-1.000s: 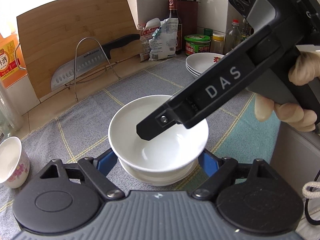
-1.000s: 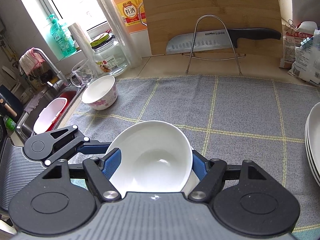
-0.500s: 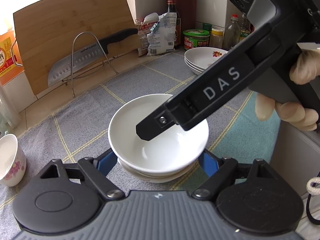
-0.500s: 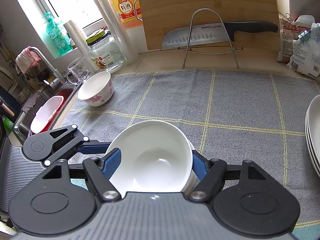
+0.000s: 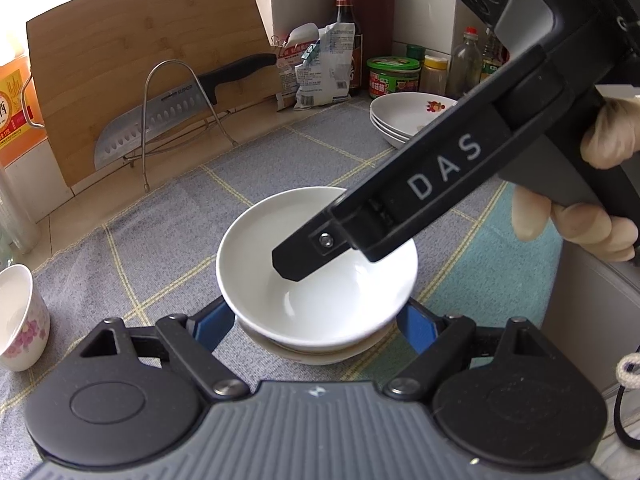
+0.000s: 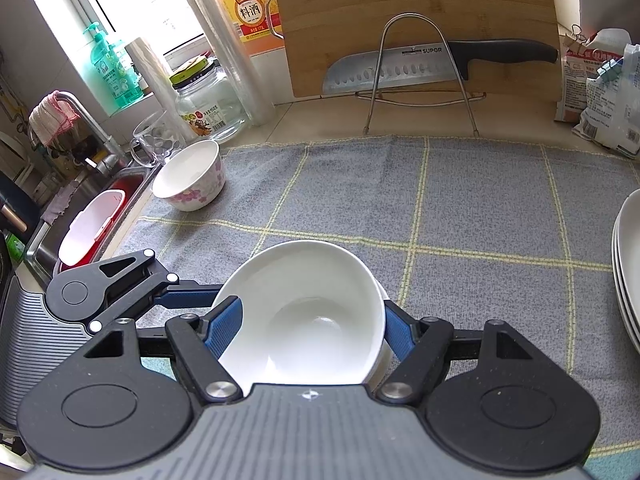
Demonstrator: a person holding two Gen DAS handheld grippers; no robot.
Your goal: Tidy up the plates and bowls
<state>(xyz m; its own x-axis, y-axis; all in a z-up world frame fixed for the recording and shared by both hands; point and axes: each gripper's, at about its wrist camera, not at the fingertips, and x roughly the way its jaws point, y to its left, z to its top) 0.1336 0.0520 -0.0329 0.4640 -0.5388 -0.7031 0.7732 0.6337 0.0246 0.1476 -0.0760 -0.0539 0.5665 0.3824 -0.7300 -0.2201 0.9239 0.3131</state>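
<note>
A plain white bowl (image 5: 320,304) rests in a second white bowl (image 5: 320,354) on the grey checked cloth. My left gripper (image 5: 316,320) is shut on the lower bowl, its blue pads at either side. My right gripper (image 6: 312,328) is shut on the upper bowl (image 6: 304,320), with one finger (image 5: 304,256) reaching inside it in the left wrist view. A floral bowl (image 6: 188,176) stands at the far left of the cloth. A stack of white plates (image 5: 408,116) sits at the far right, also showing in the right wrist view (image 6: 628,272).
A bamboo cutting board (image 6: 416,20) leans at the back with a knife (image 6: 432,64) on a wire rack. Jars, bottles and snack bags (image 5: 320,72) line the back wall. A sink with a red-and-white tub (image 6: 92,228) lies left of the cloth.
Both grippers stay on the stacked bowls. The views have shifted slightly, and the stack now sits a little farther from the back wall; the plates and floral bowl stay put.
</note>
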